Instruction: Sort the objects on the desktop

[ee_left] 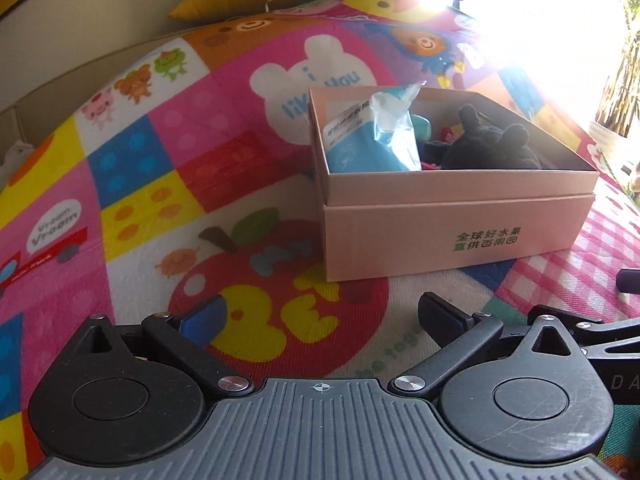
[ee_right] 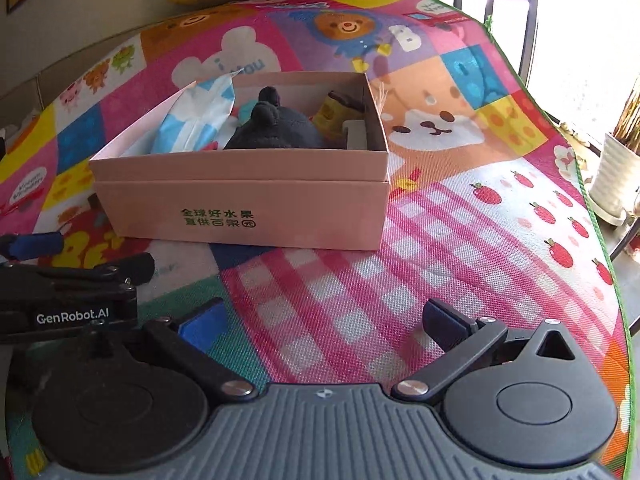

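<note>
A pink cardboard box [ee_left: 452, 236] [ee_right: 240, 216] with green print stands on a colourful cartoon mat [ee_left: 160, 168] [ee_right: 460, 240]. In the box lie a blue-and-white plastic packet [ee_left: 368, 140] [ee_right: 200, 120], a dark plush toy [ee_left: 488, 144] [ee_right: 276, 128] and a yellow item [ee_right: 336, 114]. My left gripper [ee_left: 320, 316] is open and empty, low over the mat in front of the box. My right gripper [ee_right: 324, 320] is open and empty, in front of the box to its right. The left gripper [ee_right: 60, 248] shows at the left edge of the right wrist view.
A yellow cushion [ee_left: 228, 0] lies at the far edge of the mat. A white plant pot [ee_right: 616, 172] stands off the mat at the right by a bright window. The mat's green edge [ee_right: 592, 208] runs along the right.
</note>
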### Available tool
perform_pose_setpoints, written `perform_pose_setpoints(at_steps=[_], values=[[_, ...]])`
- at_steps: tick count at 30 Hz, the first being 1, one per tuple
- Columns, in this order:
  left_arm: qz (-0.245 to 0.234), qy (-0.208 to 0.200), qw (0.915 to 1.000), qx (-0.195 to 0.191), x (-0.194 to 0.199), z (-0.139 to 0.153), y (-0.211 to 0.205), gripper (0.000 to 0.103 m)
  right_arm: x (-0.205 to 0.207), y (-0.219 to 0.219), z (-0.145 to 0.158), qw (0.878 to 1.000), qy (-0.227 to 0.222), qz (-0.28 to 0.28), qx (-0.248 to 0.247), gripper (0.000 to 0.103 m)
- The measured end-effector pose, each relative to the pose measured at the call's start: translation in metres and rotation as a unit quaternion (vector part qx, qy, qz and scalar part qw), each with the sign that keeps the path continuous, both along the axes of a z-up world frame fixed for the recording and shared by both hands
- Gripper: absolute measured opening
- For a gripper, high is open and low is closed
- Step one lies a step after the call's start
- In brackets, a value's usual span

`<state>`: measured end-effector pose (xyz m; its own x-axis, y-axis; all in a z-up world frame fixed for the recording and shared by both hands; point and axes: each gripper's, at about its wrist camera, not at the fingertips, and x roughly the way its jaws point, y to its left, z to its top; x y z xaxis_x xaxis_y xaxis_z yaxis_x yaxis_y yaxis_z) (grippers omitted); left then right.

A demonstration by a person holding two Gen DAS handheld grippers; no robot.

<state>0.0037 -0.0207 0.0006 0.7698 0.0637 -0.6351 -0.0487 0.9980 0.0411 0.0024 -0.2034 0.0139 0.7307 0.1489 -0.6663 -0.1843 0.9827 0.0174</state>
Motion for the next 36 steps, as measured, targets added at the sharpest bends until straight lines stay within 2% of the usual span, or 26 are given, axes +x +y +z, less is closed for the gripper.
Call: perform_pose_setpoints(at_steps=[2,36], values=[[0.000,0.003,0.9999,-0.015,0.0007,-0.0004,0.0039,0.103,-0.0033,0.0024,-0.0022,1.000,-0.010,-0.005,-0.004,0.103],[-0.001,0.002,0.9999,-0.016,0.0007,-0.0002,0.0039,0.103,-0.0049,-0.0013,-0.0023,1.000,-0.016,-0.005,-0.004,0.103]])
